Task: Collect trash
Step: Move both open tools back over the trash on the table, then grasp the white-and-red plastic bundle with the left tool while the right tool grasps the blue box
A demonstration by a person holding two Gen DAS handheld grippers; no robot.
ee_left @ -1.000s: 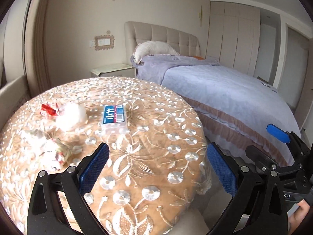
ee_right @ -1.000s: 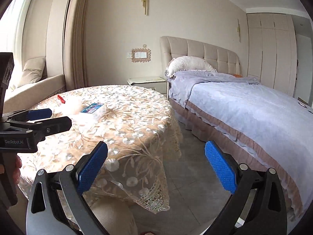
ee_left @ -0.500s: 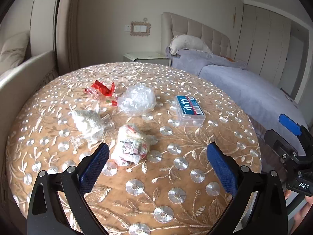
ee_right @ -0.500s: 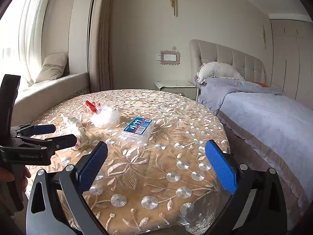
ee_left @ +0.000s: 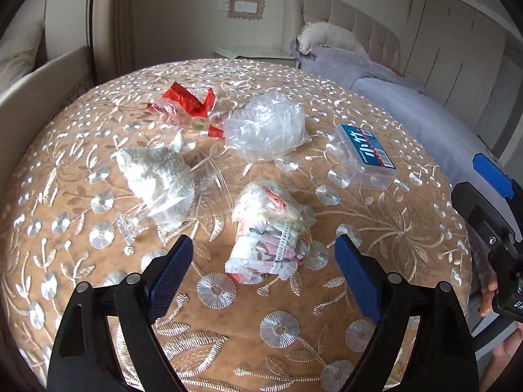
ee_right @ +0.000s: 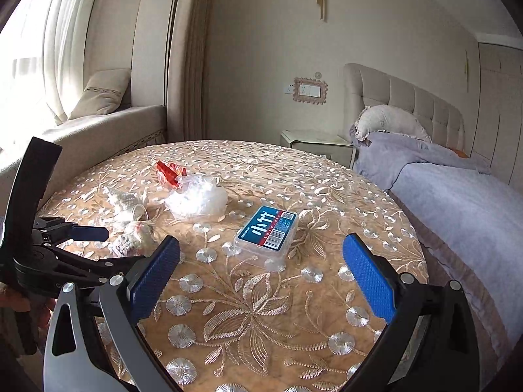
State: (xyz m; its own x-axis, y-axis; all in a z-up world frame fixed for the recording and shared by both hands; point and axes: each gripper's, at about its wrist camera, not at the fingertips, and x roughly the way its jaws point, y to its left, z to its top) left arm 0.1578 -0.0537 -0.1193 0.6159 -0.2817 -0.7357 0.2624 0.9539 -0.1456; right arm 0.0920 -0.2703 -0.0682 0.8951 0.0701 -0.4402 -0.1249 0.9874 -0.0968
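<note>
A round counter point(ee_left: 376, 222) draped in a tan cloth embroidered with silver flowers carries 5 pieces of litter. Nearest the left claw point(ee_left: 264, 261) lies a crumpled wad of printed white-and-pink paper point(ee_left: 271, 228); it sits on the cloth ahead of and between the blue pads, which do not touch it. This claw's jaws have just been closing, yet they stand well apart and grip nothing. To the left of the wad rests a crumpled white textured tissue point(ee_left: 157, 179), lying against a clear plastic cup on its side point(ee_left: 212, 183). Farther back sit a scrunched clear plastic bag point(ee_left: 268, 127) and, just beside it, a red-and-clear torn snack wrapper point(ee_left: 186, 104). A clear rectangular plastic box with a blue label point(ee_left: 366, 160) lies apart on the right.

The right claw point(ee_right: 261, 277) hovers over the near edge of the counter, jaws spread wide and empty, with the labelled box ahead of it. A bed with a lilac cover point(ee_right: 457, 196) stands to the right.
</note>
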